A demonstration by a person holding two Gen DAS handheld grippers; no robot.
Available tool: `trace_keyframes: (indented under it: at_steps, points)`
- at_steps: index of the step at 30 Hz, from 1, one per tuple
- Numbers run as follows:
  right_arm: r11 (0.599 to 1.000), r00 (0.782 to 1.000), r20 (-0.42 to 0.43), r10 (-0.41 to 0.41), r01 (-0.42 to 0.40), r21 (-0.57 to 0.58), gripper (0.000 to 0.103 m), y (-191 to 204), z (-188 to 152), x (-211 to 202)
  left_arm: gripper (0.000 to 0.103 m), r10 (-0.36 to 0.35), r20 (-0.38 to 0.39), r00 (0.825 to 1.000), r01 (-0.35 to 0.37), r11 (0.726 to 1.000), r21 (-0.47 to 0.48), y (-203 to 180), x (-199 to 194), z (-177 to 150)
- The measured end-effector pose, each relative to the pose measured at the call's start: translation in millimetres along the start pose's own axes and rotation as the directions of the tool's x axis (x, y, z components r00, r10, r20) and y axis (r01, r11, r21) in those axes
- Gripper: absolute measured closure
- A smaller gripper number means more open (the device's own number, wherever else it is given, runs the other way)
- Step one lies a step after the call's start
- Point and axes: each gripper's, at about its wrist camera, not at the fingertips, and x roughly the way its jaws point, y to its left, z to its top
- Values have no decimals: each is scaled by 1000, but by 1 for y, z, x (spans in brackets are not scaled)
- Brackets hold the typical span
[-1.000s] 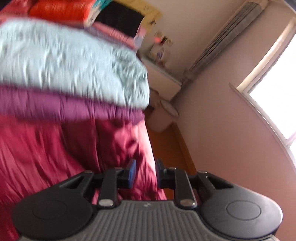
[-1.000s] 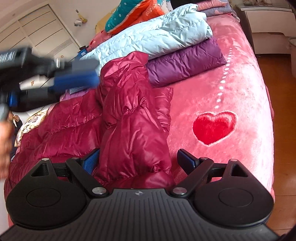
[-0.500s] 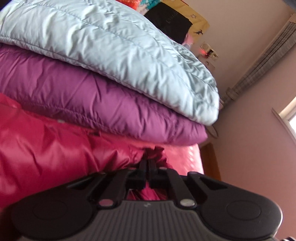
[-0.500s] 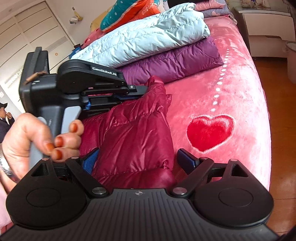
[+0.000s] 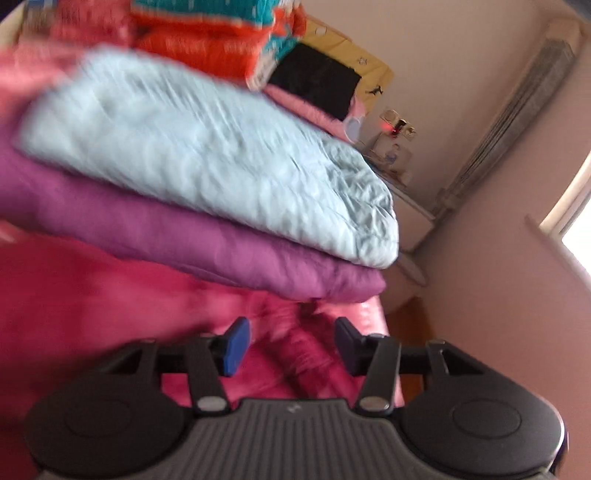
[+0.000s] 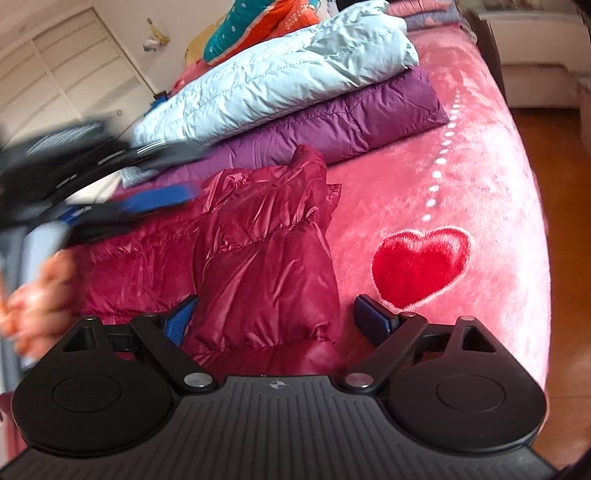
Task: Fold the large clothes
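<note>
A dark red puffer jacket (image 6: 266, 266) lies on the pink bed blanket (image 6: 480, 166), one sleeve folded over its body. My right gripper (image 6: 275, 317) stands open and wide around the near end of that fold; the right pad is clear of the cloth. My left gripper (image 5: 291, 345) is opening, and red fabric (image 5: 295, 358) shows beyond the gap with no pad pressing on it. In the right wrist view the left gripper (image 6: 147, 203) is a blur at the left, off the sleeve, with a person's hand (image 6: 33, 299) on it.
A folded purple jacket (image 6: 332, 125) with a light blue one (image 6: 277, 77) on top lies just beyond the red jacket. Bright pillows (image 6: 258, 26) are behind them. A red heart (image 6: 421, 266) marks the blanket on the right, near the bed edge and wooden floor (image 6: 554, 184).
Half a second ago the left gripper was shut at the sleeve's end near the purple jacket. Now it has opened and drawn back to the left. The sleeve lies on the jacket.
</note>
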Motion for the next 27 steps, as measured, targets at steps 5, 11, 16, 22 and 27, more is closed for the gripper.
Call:
trace_keyframes:
  at_steps: [5, 11, 16, 22, 27]
  points:
    - [997, 995, 80, -58, 55, 45, 0, -3, 5, -23, 35, 262, 107, 959, -276, 949, 149, 24, -100, -20]
    - [953, 919, 344, -191, 258, -160, 0, 52, 7, -63, 16, 481, 243, 842, -518, 847, 120, 75, -186, -53]
    - [933, 955, 281, -93, 182, -309, 0, 90, -8, -42, 16, 547, 249, 799, -569, 822, 18, 112, -205, -78]
    - [879, 951, 196, -239, 298, -373, 0, 90, -19, 6, 16, 552, 236, 800, -548, 832, -87, 152, -205, -99]
    - [893, 946, 162, -280, 319, -317, 0, 79, -18, 27, 13, 520, 229, 823, -505, 854, -123, 169, -195, -106]
